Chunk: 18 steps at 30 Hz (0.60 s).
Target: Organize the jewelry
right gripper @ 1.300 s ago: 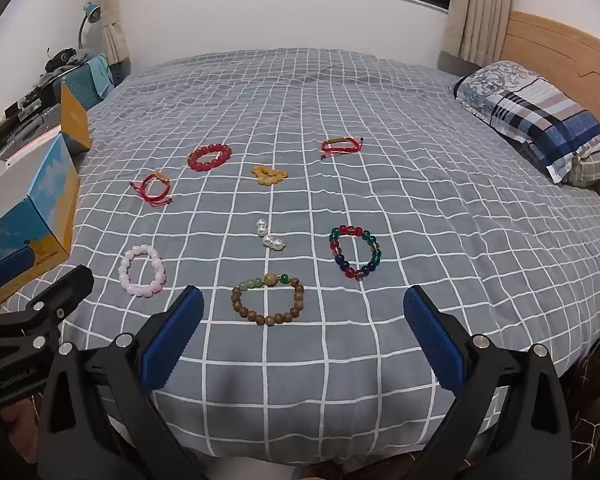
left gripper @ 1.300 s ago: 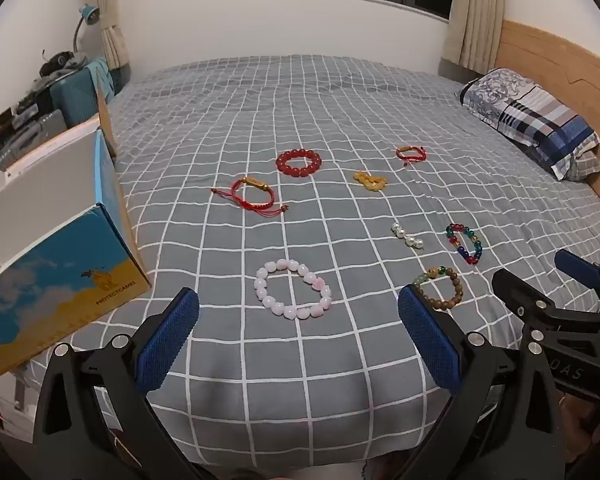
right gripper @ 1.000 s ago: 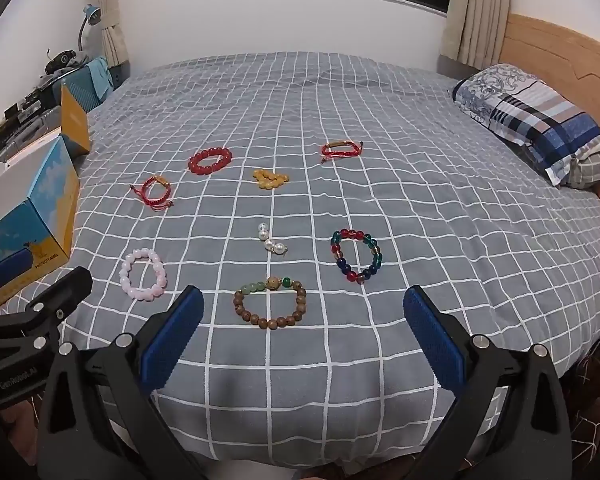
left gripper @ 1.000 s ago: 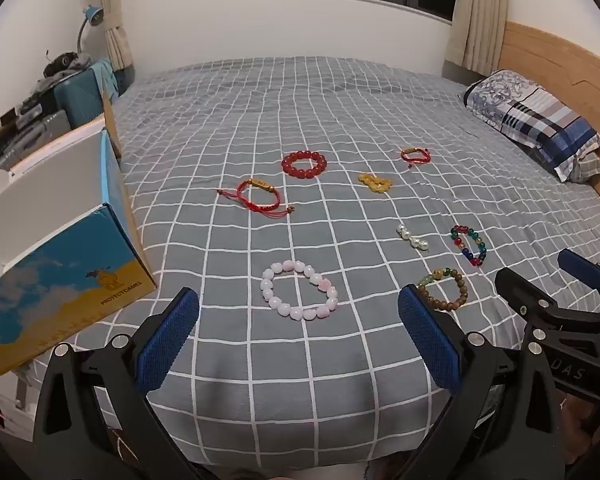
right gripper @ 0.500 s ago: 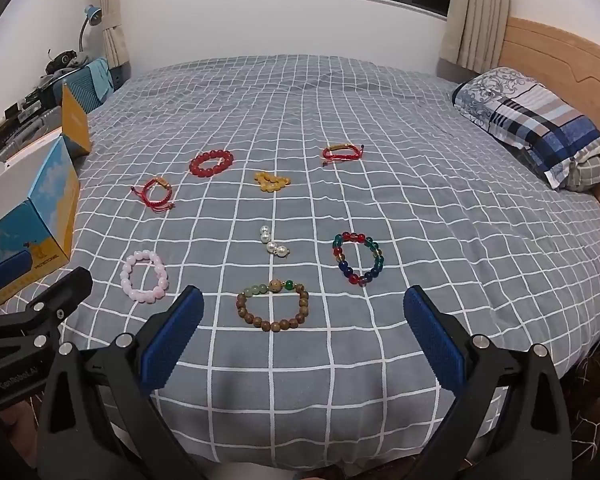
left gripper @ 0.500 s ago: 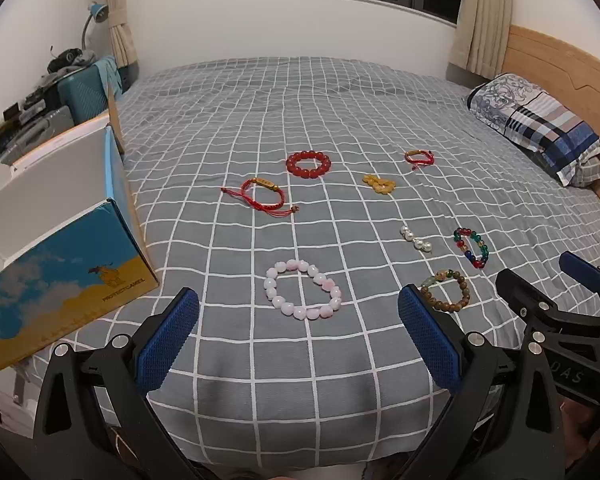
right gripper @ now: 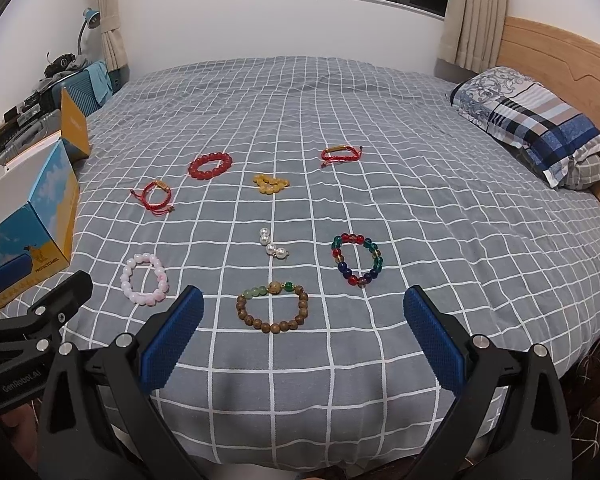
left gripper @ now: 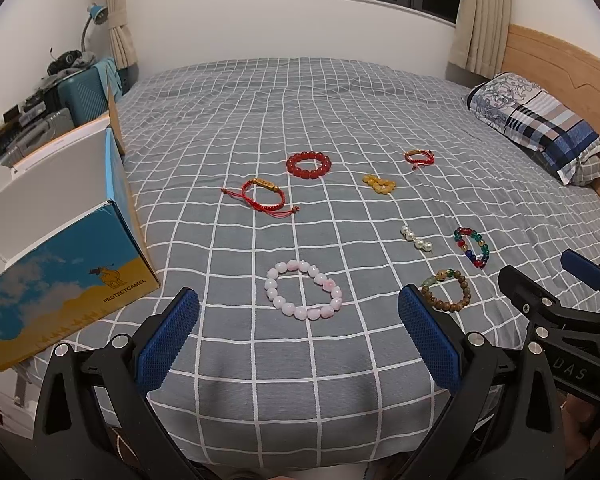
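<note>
While both views have drawn back slightly over 1.3 s, nothing grasped. Left gripper spread, empty, near pink round-bead bracelet. Right gripper spread, empty, near brown wooden-bead bracelet. All jewelry on grey checked bedspread; open blue-yellow cardboard box left. Judgement: sorting not begun.

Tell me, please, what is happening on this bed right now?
A person holds two grippers, both open and empty, above the near edge of a grey checked bedspread. Nothing is picked up yet. The left gripper faces a pink bead bracelet; the right gripper faces a brown wooden bead bracelet. An open blue-and-yellow box stands at the left.
</note>
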### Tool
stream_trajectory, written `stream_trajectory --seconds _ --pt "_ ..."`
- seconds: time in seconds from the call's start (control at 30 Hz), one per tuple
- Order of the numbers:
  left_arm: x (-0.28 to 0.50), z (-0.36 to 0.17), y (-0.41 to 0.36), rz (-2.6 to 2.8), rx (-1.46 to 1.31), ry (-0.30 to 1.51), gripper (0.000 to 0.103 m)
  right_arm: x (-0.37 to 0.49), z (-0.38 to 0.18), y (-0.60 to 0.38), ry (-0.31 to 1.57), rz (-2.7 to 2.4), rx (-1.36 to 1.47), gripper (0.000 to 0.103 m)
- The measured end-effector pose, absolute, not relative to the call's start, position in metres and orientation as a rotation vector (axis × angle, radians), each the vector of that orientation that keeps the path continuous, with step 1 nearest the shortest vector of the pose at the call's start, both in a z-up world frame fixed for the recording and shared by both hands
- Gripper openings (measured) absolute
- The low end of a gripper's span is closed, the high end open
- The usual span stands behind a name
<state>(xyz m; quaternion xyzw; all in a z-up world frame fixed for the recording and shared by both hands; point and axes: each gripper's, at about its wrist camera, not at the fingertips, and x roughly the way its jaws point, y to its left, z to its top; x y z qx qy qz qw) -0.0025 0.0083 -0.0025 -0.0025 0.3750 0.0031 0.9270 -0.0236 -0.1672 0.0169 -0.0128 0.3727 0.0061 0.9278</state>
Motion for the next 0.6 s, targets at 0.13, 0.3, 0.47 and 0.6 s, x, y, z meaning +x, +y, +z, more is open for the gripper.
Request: stream_trajectory --seconds 0.13,0.3,0.47,0.6 --pt "-0.0038 -0.0016 0.0076 0.006 -0.005 0.767 0.097 -0.0245 0.0171 -0.1674 0.761 0.012 -0.028 0.096" --pt "-0.0040 -0.0025 0.0073 0.007 -0.004 0.766 0.097 -0.0248 0.0182 -0.1675 0.757 0.013 -0.028 0.096" --pt "-0.0040 -0.0010 0.0080 0.007 -0.005 0.765 0.097 -0.0247 0.0187 -0.1670 0.755 0.011 -0.028 0.096" --pt "-0.0045 -0.0011 0.0083 0.006 -0.006 0.764 0.097 -0.0246 0.0190 -0.1673 0.754 0.011 -0.027 0.096"
